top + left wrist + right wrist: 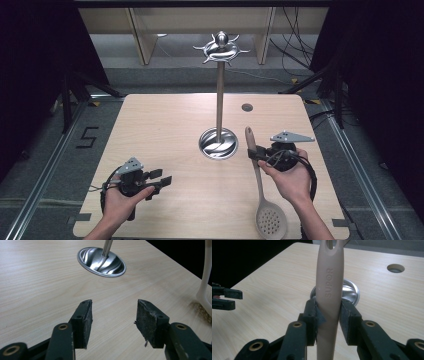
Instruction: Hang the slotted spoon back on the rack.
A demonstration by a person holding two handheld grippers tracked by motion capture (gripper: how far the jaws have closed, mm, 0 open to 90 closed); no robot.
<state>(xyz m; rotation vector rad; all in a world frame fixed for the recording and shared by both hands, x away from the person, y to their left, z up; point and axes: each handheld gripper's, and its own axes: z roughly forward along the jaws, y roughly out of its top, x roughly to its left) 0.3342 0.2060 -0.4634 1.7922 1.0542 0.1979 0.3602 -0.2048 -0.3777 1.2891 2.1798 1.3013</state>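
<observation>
1. Right gripper (328, 312): jaws clamped on the handle of the slotted spoon (259, 177), whose bowl sits near the table (150, 125) front edge.
2. Left gripper (112, 315): jaws apart, empty, low over the tabletop.
3. Step in hand: spoon grasped. Next, probably lift and hang its handle hole on a hook of the utensil stand (219, 90) beyond.

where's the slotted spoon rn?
High view: slotted spoon at table's right front, handle clamped in the right gripper, just right of the rack's round base.
</observation>
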